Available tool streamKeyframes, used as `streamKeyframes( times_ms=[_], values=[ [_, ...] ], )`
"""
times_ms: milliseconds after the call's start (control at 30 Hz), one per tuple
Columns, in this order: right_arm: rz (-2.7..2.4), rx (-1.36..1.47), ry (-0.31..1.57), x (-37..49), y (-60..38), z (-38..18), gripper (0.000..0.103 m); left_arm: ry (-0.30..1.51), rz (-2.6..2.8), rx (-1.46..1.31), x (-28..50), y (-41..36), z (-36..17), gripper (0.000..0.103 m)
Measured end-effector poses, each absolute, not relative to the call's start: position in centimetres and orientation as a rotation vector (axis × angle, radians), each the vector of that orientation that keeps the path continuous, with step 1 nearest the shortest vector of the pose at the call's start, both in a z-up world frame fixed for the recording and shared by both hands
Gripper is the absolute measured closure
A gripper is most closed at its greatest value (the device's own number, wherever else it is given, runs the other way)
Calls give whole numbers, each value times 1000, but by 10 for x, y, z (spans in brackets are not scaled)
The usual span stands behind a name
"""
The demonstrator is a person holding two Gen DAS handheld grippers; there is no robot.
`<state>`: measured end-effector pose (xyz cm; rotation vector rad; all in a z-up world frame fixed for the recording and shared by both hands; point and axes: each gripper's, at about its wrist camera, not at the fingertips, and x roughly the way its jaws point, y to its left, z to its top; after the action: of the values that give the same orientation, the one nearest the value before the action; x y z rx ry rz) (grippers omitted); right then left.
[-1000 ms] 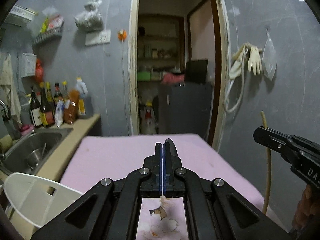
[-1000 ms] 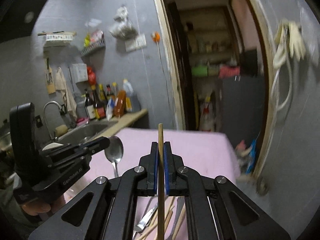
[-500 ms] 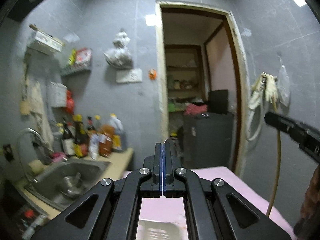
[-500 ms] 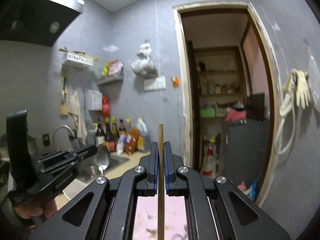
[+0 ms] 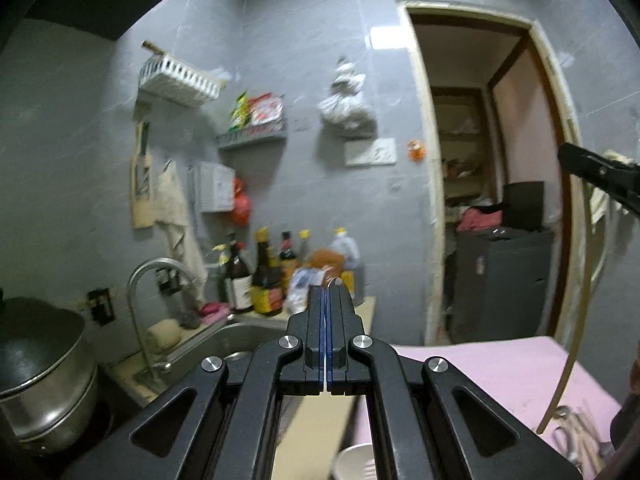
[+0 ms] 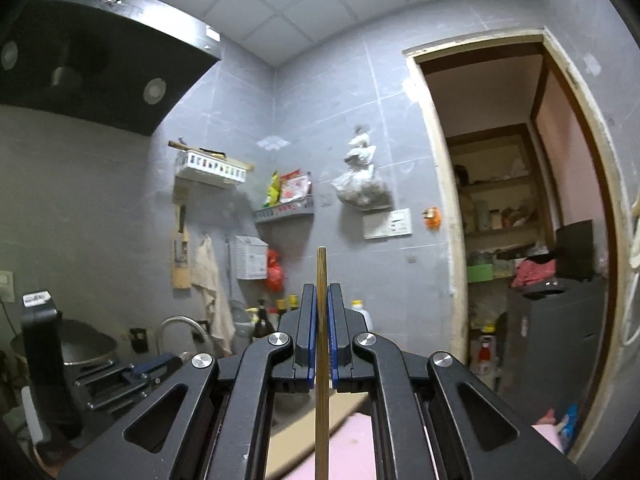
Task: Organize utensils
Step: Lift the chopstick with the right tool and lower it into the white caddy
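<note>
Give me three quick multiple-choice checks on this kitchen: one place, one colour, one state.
1. Where do the bottles stand?
A. on the counter behind the sink
B. on the table
C. on the wall rack

2. What colour is the cloth on the table?
A. green
B. pink
C. white

3. How is the right gripper?
A. open and empty
B. shut on a cup
C. shut on a wooden chopstick

Answers:
1 A: the bottles are clustered against the wall just past the sink basin.
2 B: the tabletop covering in front of the doorway is plainly pink.
3 C: the blue pads press on both sides of the upright stick, which runs above and below them.
</note>
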<state>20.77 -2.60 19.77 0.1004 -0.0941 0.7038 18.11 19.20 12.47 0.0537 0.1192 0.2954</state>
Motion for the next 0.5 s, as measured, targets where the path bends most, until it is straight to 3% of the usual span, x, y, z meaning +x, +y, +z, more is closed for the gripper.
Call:
streamKeyframes(
  times_ms=[500],
  values=[
    [703, -6, -54, 226, 12, 120, 100, 232, 307, 151, 216, 186, 58, 103]
  ],
)
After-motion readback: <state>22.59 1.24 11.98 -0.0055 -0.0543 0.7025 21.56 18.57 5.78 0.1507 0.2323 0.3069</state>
